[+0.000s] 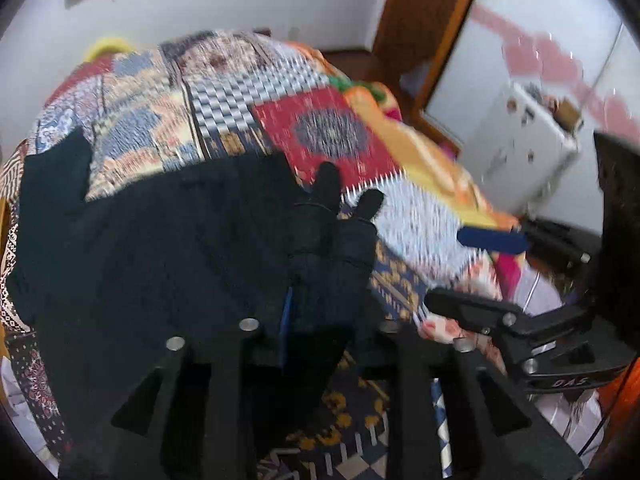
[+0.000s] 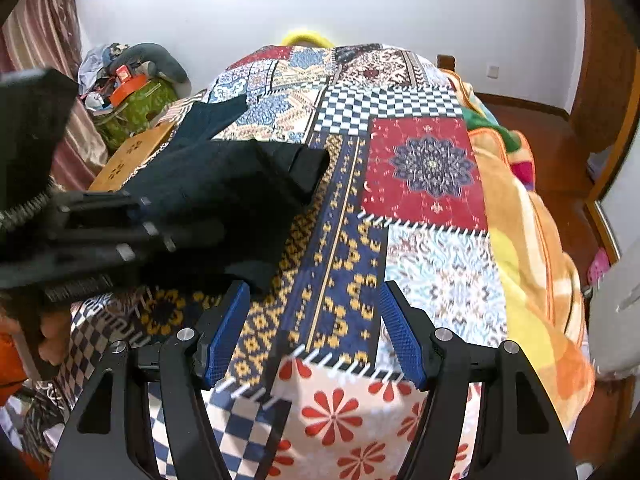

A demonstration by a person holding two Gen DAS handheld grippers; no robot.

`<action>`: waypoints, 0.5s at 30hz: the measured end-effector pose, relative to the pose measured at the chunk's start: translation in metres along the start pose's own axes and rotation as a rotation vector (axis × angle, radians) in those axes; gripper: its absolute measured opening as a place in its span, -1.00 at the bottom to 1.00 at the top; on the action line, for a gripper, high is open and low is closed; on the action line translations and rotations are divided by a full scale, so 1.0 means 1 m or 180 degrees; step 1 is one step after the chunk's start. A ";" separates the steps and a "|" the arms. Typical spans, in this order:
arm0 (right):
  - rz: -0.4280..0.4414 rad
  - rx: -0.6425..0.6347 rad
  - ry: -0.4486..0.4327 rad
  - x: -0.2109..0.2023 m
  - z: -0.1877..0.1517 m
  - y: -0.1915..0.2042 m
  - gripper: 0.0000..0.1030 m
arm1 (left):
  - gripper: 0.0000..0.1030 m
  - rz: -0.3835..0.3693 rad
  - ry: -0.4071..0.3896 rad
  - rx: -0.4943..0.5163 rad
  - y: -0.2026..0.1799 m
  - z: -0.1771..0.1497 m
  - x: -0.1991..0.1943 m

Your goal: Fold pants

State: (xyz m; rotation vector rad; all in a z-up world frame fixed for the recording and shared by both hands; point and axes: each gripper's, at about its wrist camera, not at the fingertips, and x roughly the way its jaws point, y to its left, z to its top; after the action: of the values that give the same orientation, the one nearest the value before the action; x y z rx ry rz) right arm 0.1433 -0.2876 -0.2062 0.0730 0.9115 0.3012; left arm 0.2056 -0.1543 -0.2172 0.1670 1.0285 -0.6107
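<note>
Your right tool (image 2: 314,330) hangs nearest, its blue pads spread wide over the patchwork bedspread (image 2: 424,248) and holding nothing. Bring it in low to a free edge of the black pants (image 2: 224,184), bunched on the bed's left side. Whether your left tool (image 1: 348,196) grips them I cannot tell; it angles steeply down, black cloth draped over its fingers.

- Right tool (image 2: 314,330) points down and forward, its blue pads (image 2: 402,338) standing well apart with nothing between them.
- Left tool (image 1: 344,200) is blurred in its own view, angled steeply down; dark cloth wraps the fingertips, so the jaw gap is unreadable.
- A hand (image 2: 56,336) grips the left tool's handle, low on the left of the right wrist view.
</note>
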 end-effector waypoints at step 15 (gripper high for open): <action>0.0322 -0.0148 0.0056 0.009 -0.002 0.040 0.23 | 1.00 0.1188 -0.0523 -0.0394 0.137 0.047 -0.063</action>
State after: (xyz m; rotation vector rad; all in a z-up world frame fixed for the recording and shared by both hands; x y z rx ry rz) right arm 0.1379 -0.2470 -0.2068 0.0737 0.9195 0.4176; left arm 0.2926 -0.0355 -0.1602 0.1908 0.8449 -0.2169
